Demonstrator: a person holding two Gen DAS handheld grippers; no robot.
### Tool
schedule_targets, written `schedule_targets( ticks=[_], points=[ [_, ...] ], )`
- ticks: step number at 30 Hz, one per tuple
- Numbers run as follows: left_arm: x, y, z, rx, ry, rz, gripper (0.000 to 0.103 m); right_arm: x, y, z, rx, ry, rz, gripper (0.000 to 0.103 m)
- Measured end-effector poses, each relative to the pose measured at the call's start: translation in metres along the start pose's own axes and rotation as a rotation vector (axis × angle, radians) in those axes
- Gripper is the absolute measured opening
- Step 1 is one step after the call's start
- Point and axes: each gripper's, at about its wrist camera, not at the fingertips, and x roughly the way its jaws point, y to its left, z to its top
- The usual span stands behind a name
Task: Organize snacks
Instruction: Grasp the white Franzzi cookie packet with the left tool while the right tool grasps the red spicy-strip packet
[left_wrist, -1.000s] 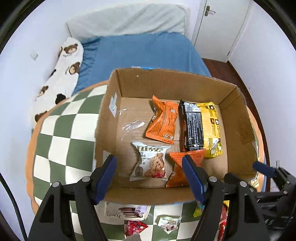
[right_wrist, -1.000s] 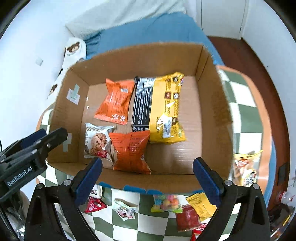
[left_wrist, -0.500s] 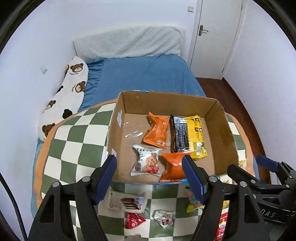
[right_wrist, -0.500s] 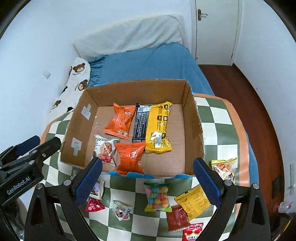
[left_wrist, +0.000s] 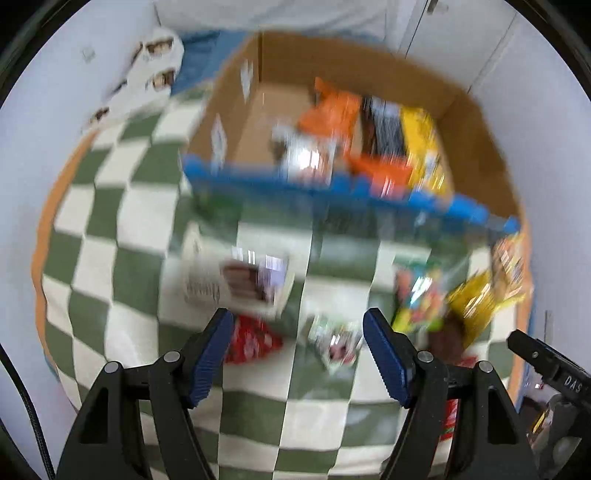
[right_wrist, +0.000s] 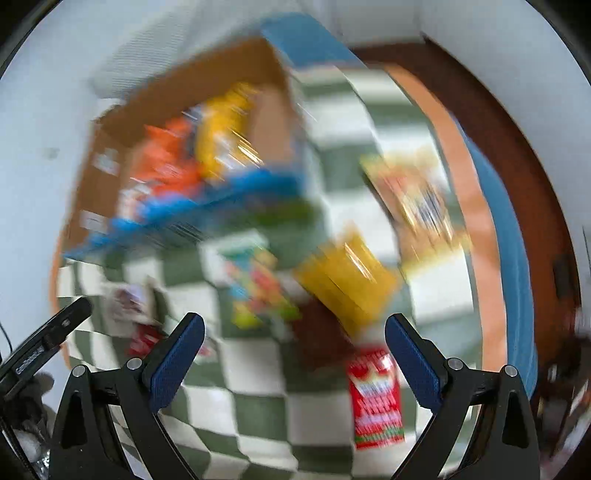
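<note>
Both views are heavily motion-blurred. A green-and-white checkered cloth with an orange border (left_wrist: 110, 258) covers the surface that carries everything; whether it is a bench or a bed cannot be told. On it sits an open cardboard box (left_wrist: 476, 122) with a blue front edge. Inside the box lie orange packets (left_wrist: 336, 110), a black-and-yellow packet (left_wrist: 413, 140) and a pale biscuit packet (left_wrist: 306, 155), all smeared by blur.

In front of the box, loose snacks are scattered on the cloth. In the left wrist view a white flat pack with a brown picture (left_wrist: 240, 284) lies just ahead of the left gripper (left_wrist: 297, 350), with a small red packet (left_wrist: 251, 341) by its left finger and a small pale packet (left_wrist: 338, 339) by its right finger. A colourful candy bag (right_wrist: 258, 288), a yellow packet (right_wrist: 343, 277) and a red packet (right_wrist: 375, 398) lie ahead of the right gripper (right_wrist: 295, 354); a further yellow-edged packet (right_wrist: 413, 195) lies off to the right, near the cloth's border.

Both grippers point steeply down at the cloth, side by side, each showing at the edge of the other's view. The fingers of each stand apart with nothing between them.
</note>
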Motion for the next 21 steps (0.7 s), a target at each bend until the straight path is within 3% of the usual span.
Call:
schedule_targets(
  ticks=[7, 11, 13, 15, 18, 21],
  points=[
    [0.056, 0.004, -0.053, 0.036, 0.137, 0.066, 0.072, 0.078, -0.074, -0.057, 0.112, 0.227, -0.073, 0.099],
    [0.073, 0.020, -0.075, 0.015, 0.198, 0.086, 0.071, 0.111, -0.083, -0.082, 0.080, 0.303, -0.124, 0.085],
    [0.074, 0.030, -0.081, -0.003, 0.201, 0.098, 0.071, 0.117, -0.078, -0.090, 0.029, 0.291, -0.163, 0.075],
    [0.073, 0.040, -0.083, -0.026, 0.193, 0.108, 0.071, 0.115, -0.070, -0.095, -0.025, 0.266, -0.184, 0.059],
    [0.072, 0.055, -0.082, -0.077, 0.191, 0.104, 0.071, 0.112, -0.059, -0.099, -0.063, 0.255, -0.154, 0.056],
    [0.074, 0.073, -0.072, -0.209, 0.236, -0.007, 0.071, 0.110, -0.049, -0.101, -0.077, 0.252, -0.115, 0.055]
  ],
)
